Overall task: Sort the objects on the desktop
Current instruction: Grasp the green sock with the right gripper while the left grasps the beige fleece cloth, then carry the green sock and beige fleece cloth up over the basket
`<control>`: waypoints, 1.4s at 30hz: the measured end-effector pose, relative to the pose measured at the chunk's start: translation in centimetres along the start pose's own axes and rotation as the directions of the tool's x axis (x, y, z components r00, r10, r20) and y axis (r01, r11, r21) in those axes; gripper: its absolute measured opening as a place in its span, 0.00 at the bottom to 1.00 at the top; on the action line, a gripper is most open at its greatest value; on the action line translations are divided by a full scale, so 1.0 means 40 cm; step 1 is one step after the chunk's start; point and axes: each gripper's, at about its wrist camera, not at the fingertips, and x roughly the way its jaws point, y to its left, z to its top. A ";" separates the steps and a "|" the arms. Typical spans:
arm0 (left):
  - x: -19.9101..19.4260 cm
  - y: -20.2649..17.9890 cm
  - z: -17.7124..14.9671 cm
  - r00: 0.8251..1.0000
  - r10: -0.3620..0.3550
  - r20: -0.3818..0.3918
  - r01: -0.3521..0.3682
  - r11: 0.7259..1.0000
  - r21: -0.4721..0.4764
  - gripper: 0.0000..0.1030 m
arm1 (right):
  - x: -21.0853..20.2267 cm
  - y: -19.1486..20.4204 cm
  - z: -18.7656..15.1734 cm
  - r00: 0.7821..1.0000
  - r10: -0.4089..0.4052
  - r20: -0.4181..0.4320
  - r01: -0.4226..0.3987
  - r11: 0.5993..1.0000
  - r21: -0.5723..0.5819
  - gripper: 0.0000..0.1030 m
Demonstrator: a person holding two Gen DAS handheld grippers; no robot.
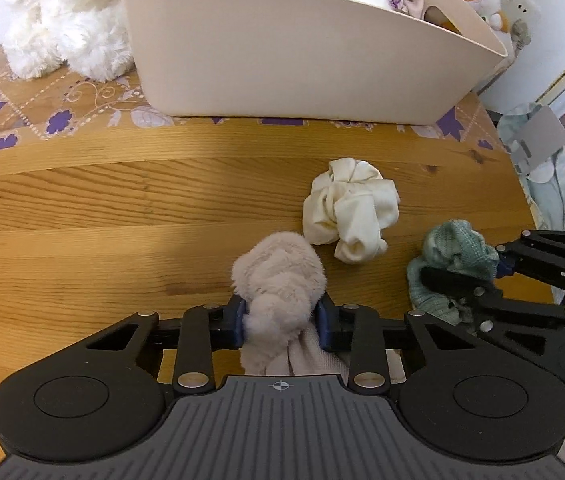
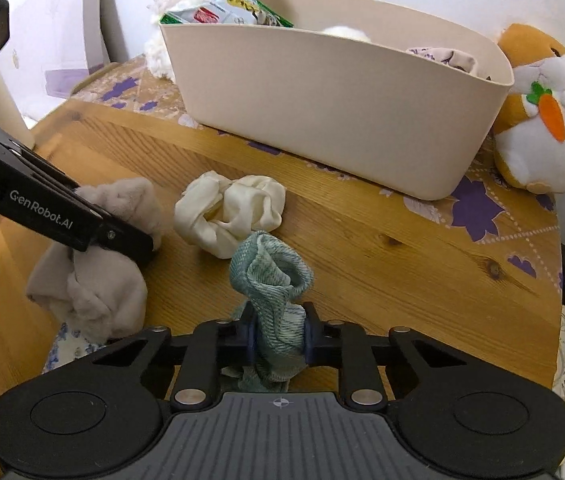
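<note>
My left gripper [image 1: 281, 322] is shut on a fluffy beige sock [image 1: 278, 276] near the table's front edge; the sock also shows in the right wrist view [image 2: 94, 280]. My right gripper [image 2: 278, 340] is shut on a teal knitted sock [image 2: 272, 280], seen at the right in the left wrist view [image 1: 450, 256]. A cream scrunched cloth [image 1: 348, 210] lies on the wooden table between both, also in the right wrist view [image 2: 230, 210]. A beige storage bin [image 1: 282, 48] stands at the back, holding cloth items and snack packets.
A white fluffy plush [image 1: 62, 28] sits left of the bin. An orange and white plush with a carrot [image 2: 542, 116] sits right of the bin [image 2: 342, 108]. A purple-flowered mat [image 1: 22, 112] lies under the bin. The table edge [image 2: 554, 320] drops off at the right.
</note>
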 end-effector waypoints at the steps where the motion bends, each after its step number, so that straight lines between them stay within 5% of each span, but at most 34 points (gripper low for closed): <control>1: -0.003 0.005 -0.004 1.000 -0.003 0.002 0.003 1.000 0.002 0.32 | -0.003 0.000 0.000 1.000 0.001 0.002 -0.001 1.000 0.002 0.17; 23: -0.148 0.040 0.043 0.987 0.054 0.154 -0.085 0.975 0.204 0.29 | -0.165 -0.102 0.057 0.984 -0.123 0.128 0.119 0.992 0.035 0.16; 42: -0.290 -0.021 0.308 0.925 0.048 0.377 -0.144 0.962 0.232 0.29 | -0.228 -0.203 0.291 0.917 -0.250 0.311 0.238 0.968 0.077 0.16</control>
